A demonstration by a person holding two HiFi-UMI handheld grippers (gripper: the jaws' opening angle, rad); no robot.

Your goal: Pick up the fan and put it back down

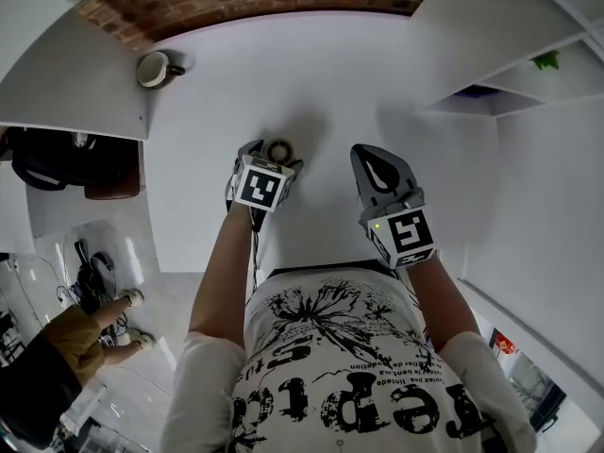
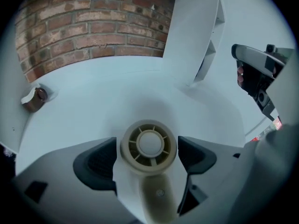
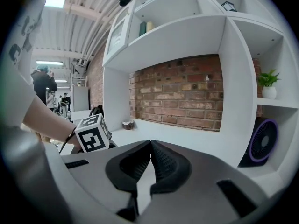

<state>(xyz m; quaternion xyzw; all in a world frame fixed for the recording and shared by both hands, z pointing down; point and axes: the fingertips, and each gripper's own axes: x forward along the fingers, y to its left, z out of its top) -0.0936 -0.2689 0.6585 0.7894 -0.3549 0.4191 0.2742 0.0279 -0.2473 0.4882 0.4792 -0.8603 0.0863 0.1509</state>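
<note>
Left tongs are out over the white table, and there is the fan, small and beige, right between the pads. Its round grille sits square in the gap with a dark pad hugging it on each side, so the tongs are closed onto the fan's head with its stem running down toward the camera. Whether its foot touches the table or hangs clear, I can't tell from here.

Right tongs sit beside the left pair, a little apart, tips pinched together with nothing held. They point at the brick wall and the white shelves, where a purple fan sits in a lower compartment. A mug stands far back on the table's left corner, well apart from the action.
</note>
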